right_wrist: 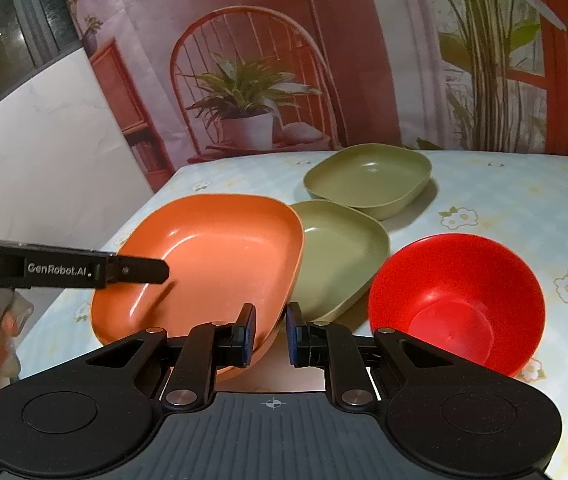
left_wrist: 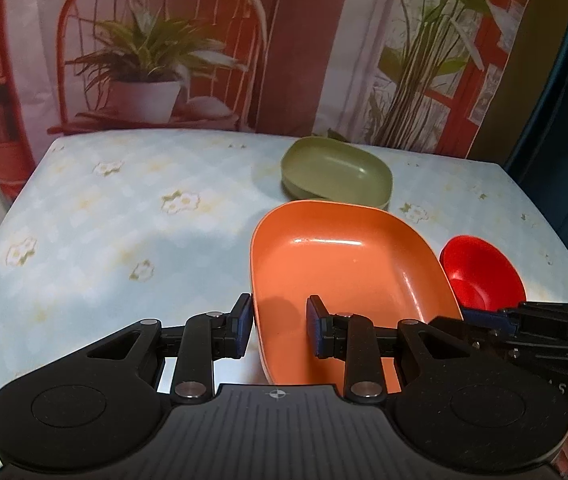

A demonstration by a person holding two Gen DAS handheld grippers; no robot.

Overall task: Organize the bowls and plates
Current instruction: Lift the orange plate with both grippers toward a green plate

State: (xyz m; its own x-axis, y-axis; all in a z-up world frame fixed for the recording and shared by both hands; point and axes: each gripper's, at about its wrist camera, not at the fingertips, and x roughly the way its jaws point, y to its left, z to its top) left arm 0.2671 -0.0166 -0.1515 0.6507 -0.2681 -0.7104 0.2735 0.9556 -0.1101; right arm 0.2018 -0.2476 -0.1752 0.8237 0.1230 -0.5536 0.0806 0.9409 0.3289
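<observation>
An orange plate (left_wrist: 348,272) is tilted above the table, its left rim between the fingers of my left gripper (left_wrist: 279,326), which stand a little apart around it. In the right wrist view the orange plate (right_wrist: 212,256) leans over a green plate (right_wrist: 344,260), and my right gripper (right_wrist: 271,334) straddles its near right rim, jaws slightly apart. A second green plate (right_wrist: 372,180) lies further back; in the left wrist view one green plate (left_wrist: 336,172) shows. A red bowl (right_wrist: 460,300) stands at the right, also seen in the left wrist view (left_wrist: 484,272).
The table wears a pale blue flowered cloth (left_wrist: 124,220). A printed backdrop of chair and plants (left_wrist: 156,60) hangs behind. A white panel (right_wrist: 44,152) stands to the left of the table. The other gripper's body (right_wrist: 64,268) reaches in from the left.
</observation>
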